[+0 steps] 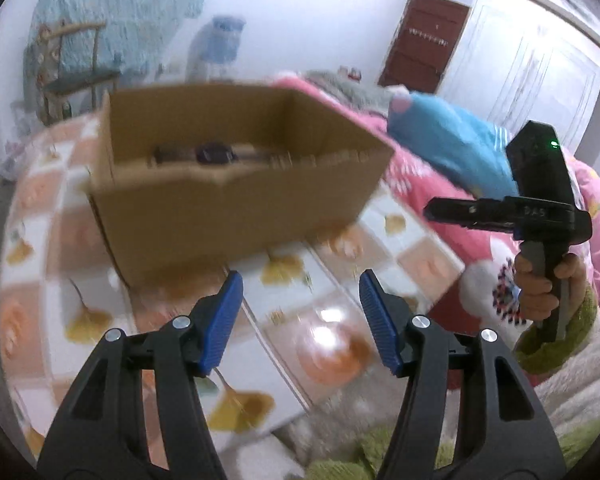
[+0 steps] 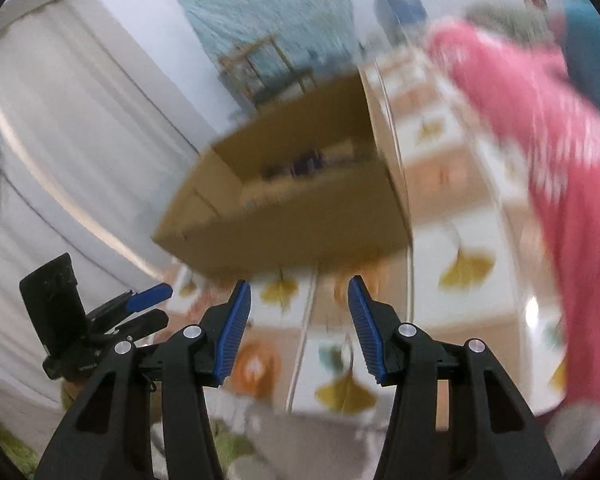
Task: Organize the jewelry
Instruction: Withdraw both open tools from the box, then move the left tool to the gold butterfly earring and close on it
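A pink quilt (image 1: 416, 176) lies at three o'clock, a blue garment (image 1: 448, 140) on it; a brown door (image 1: 424, 42) stands at one o'clock, a water dispenser (image 1: 220, 46) near twelve.

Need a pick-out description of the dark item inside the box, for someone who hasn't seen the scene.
Find the table with the checked cloth of orange and white squares; an open cardboard box stands on it. The dark item lies on the box floor by the far wall. It is the darkest thing in there, though too blurred to identify.
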